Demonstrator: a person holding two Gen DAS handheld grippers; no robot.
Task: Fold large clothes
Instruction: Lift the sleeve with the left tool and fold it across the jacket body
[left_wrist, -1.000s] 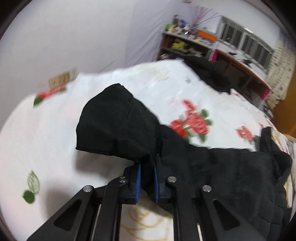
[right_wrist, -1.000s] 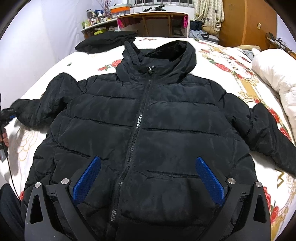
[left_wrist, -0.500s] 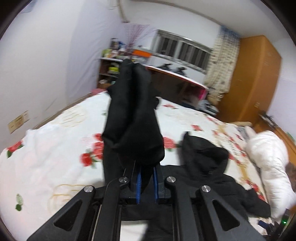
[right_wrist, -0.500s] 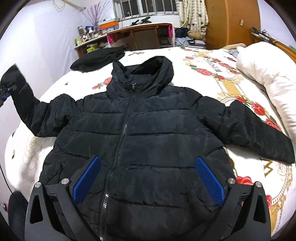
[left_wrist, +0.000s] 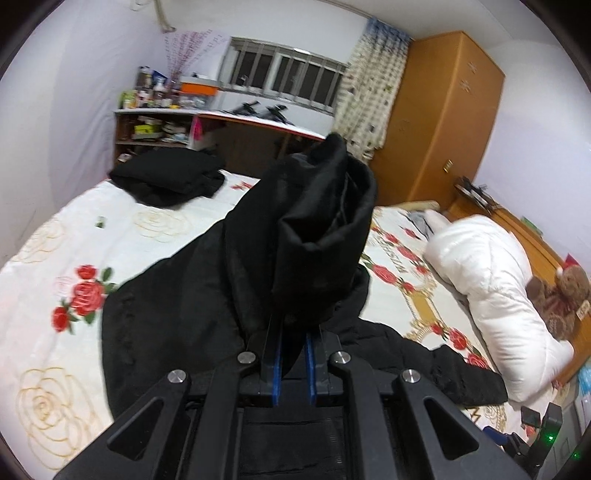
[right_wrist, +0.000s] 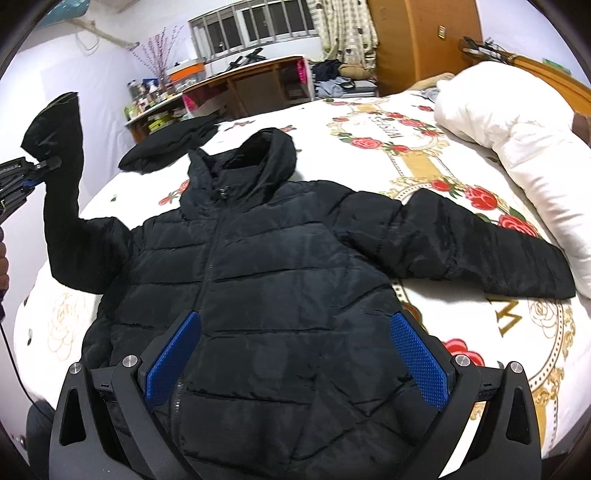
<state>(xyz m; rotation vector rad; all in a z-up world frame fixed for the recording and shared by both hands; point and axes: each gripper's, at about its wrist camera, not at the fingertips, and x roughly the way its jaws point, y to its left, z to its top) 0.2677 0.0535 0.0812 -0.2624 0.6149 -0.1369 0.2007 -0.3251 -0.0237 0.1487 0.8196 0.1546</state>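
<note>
A black hooded puffer jacket (right_wrist: 280, 280) lies face up, zipped, on the rose-print bed (right_wrist: 424, 166). My left gripper (left_wrist: 293, 363) is shut on the cuff of its left sleeve (left_wrist: 317, 236) and holds it raised above the bed; the raised sleeve also shows in the right wrist view (right_wrist: 61, 155), with the left gripper (right_wrist: 22, 177) at the frame's left edge. My right gripper (right_wrist: 295, 363) is open and empty, hovering over the jacket's lower front. The other sleeve (right_wrist: 480, 243) lies stretched out to the right.
Another black garment (right_wrist: 170, 144) lies folded at the bed's far left corner. A white duvet (right_wrist: 517, 140) and a teddy bear (left_wrist: 557, 295) are at the right. A desk (right_wrist: 251, 85), shelves and a wooden wardrobe (left_wrist: 439, 122) stand beyond the bed.
My left gripper has lifted the sleeve cuff off the bed and swung it up and inward toward the jacket body. My right gripper stays open over the hem.
</note>
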